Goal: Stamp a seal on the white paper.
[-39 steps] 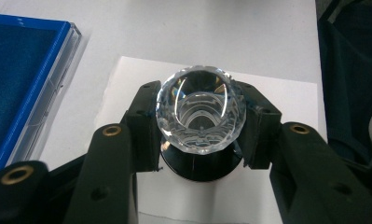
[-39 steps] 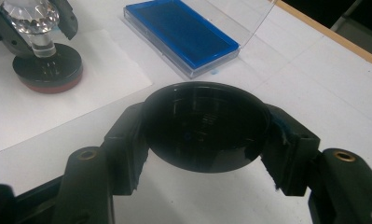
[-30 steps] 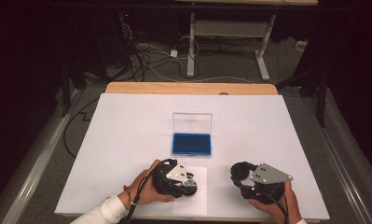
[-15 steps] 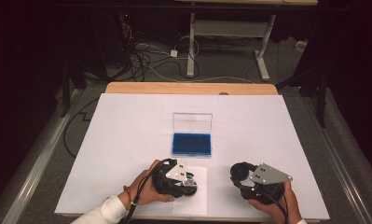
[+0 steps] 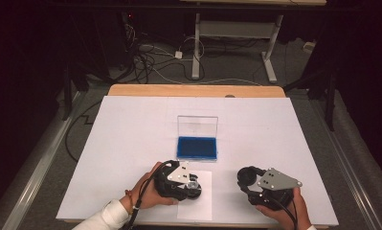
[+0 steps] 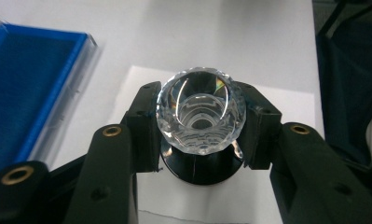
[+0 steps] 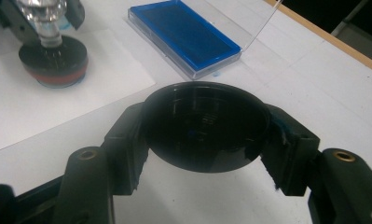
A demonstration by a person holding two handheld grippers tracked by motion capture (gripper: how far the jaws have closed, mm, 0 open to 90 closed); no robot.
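In the left gripper view my left gripper (image 6: pixel 200 128) is shut on a clear faceted crystal knob (image 6: pixel 201 109). The knob stands on a round black base (image 6: pixel 202 168) that rests on a white paper sheet (image 6: pixel 286 107). The right gripper view shows my right gripper (image 7: pixel 204 137) shut on a round black dome-shaped cap (image 7: pixel 204 123), held just above the table. In the high view the left gripper (image 5: pixel 192 184) is at the front centre and the right gripper (image 5: pixel 250 179) at the front right. The crystal knob (image 7: pixel 44 11) and its base (image 7: pixel 53 60), which has a red band, lie to the upper left.
An open case with a blue lining (image 5: pixel 196 147) and an upright clear lid (image 5: pixel 197 125) lies just beyond the grippers. The white table cover (image 5: pixel 131 134) spreads wide on both sides. A wooden edge (image 5: pixel 193 90) runs along the far side, with cables on the floor behind.
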